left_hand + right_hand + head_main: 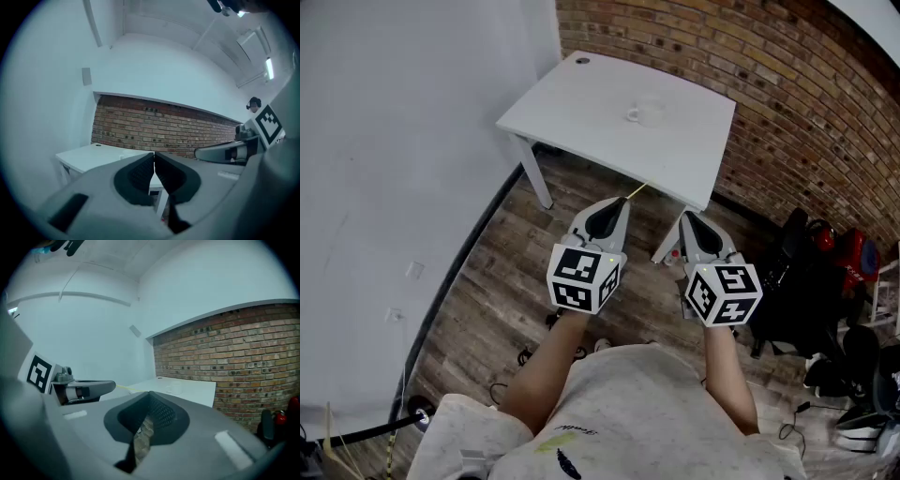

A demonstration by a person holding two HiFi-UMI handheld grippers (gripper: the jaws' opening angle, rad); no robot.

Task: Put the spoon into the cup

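above the wooden floor (487, 309), just short of the white table (581, 103), both grippers are held side by side and aimed at the table edge. the left gripper (623, 200) is closed, and a thin yellow spoon (635, 192) is pinched between its jaws. the spoon's free end is pointed toward the table, and it is also seen from the right gripper view as a yellow line (124, 387). the right gripper (149, 393) is closed tip to tip with nothing between its jaws. a pale cup (649, 113) is stood upright on the tabletop, well apart from the spoon. a brick wall (769, 66) is seen behind the table.
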